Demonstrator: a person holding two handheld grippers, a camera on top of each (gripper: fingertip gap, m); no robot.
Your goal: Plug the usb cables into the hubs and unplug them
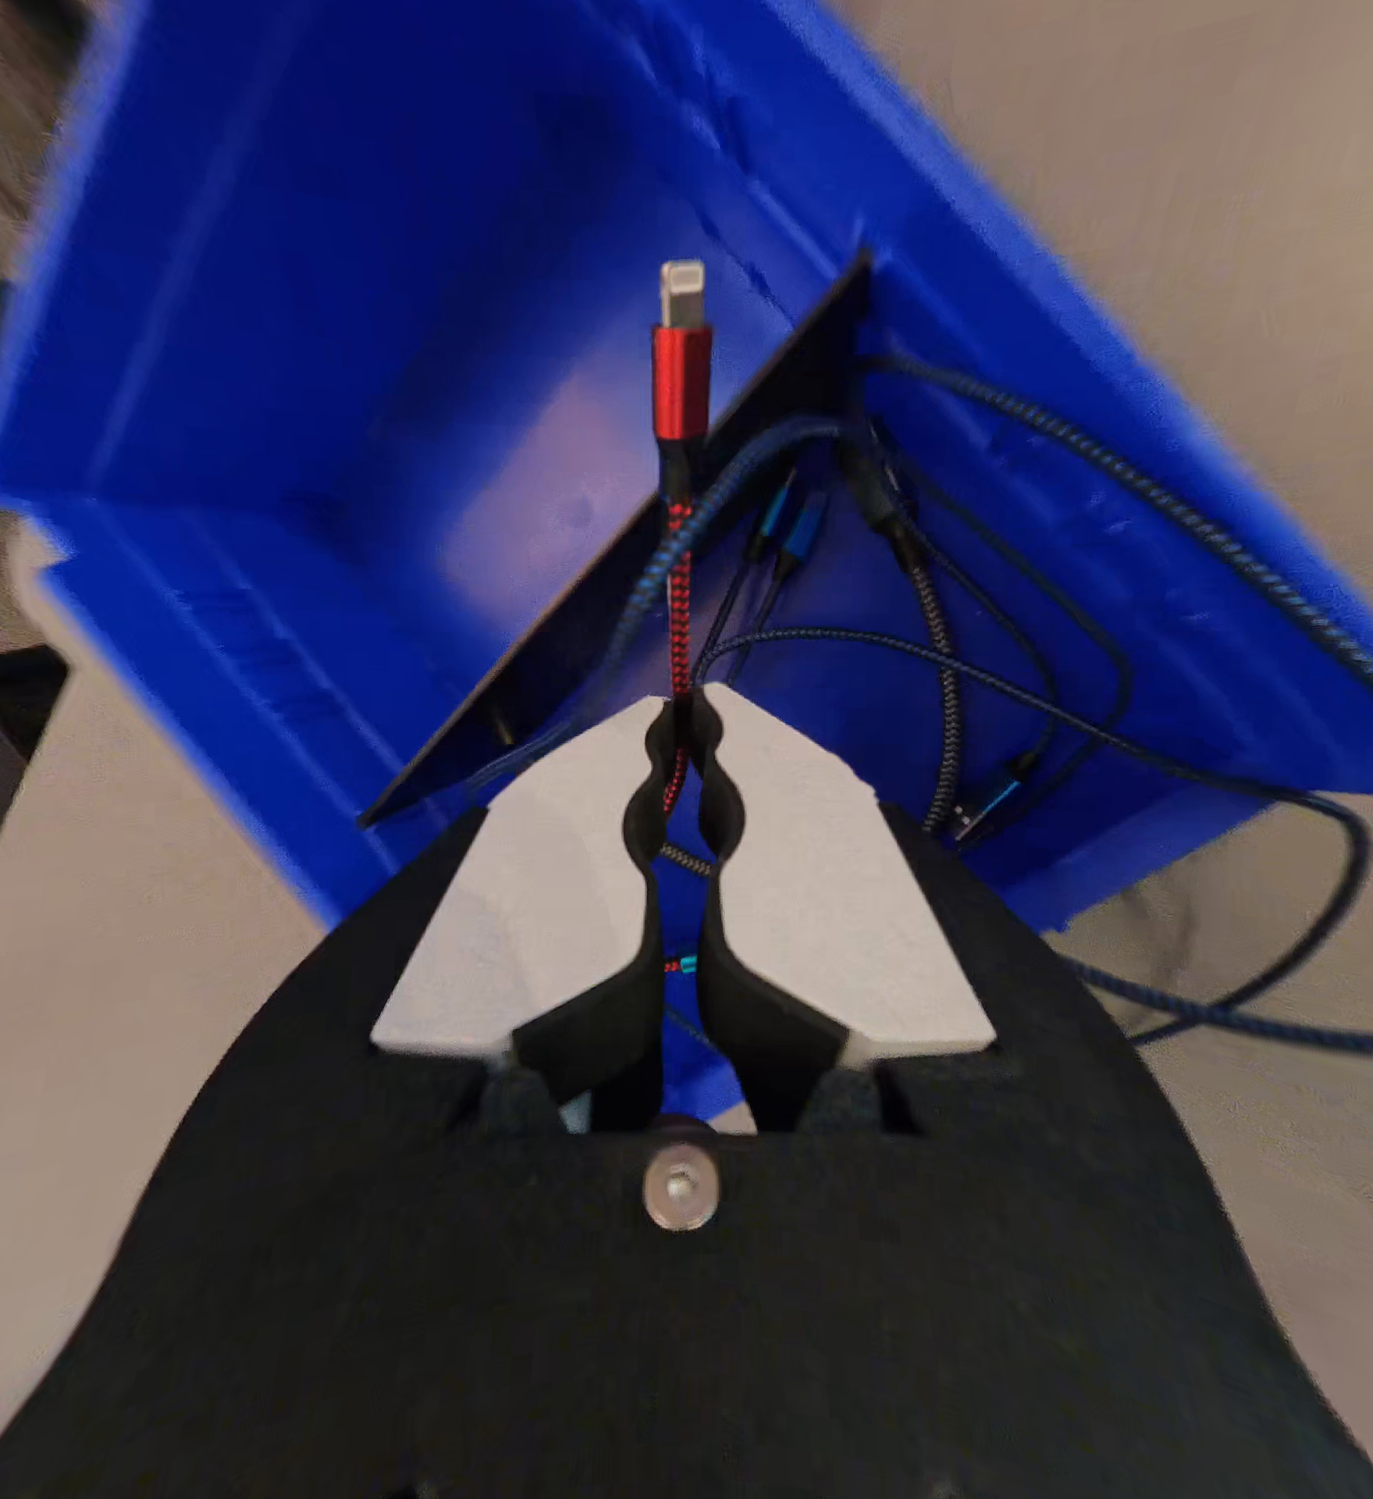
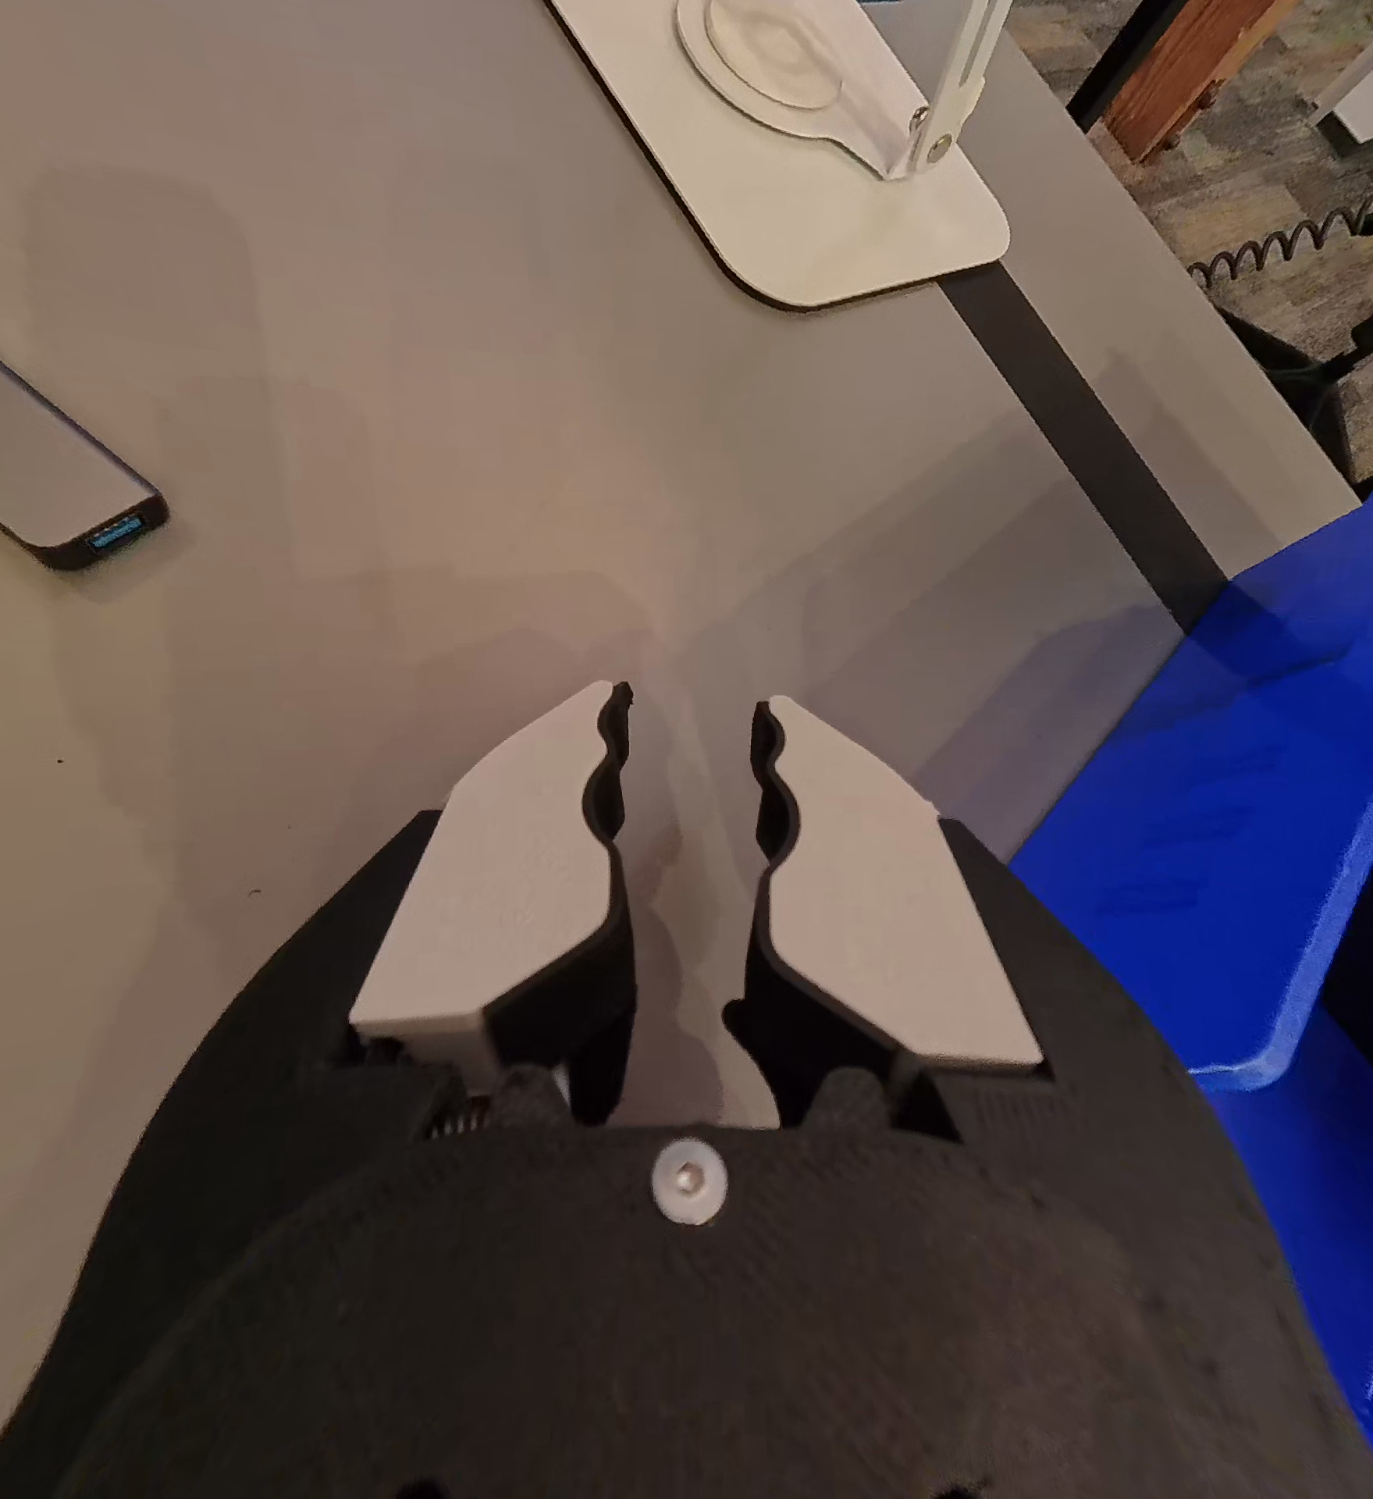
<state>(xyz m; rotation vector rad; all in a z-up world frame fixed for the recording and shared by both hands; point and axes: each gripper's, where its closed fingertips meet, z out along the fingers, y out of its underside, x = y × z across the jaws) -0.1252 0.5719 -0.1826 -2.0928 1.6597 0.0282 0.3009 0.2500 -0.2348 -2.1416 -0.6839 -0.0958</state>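
In your left wrist view, your left gripper (image 1: 684, 704) is clamped on a red braided cable (image 1: 678, 616), the black pads pressing it at the fingertips. The cable stands straight up from the tips, ending in a red plug (image 1: 681, 381) with a silver tip, held in front of the blue bin (image 1: 277, 268). A dark divider (image 1: 626, 551) crosses the bin, and a tangle of blue and grey cables (image 1: 942, 649) lies in the part to its right, one blue cable (image 1: 1250, 998) trailing out onto the table.

In your right wrist view, your right gripper (image 2: 693, 704) stands open over the grey table (image 2: 423, 365), nothing between its fingers. A grey hub (image 2: 42, 478) lies well to the left, a white stand base (image 2: 845, 203) farther off, and the blue bin's edge (image 2: 1234, 811) to the right.
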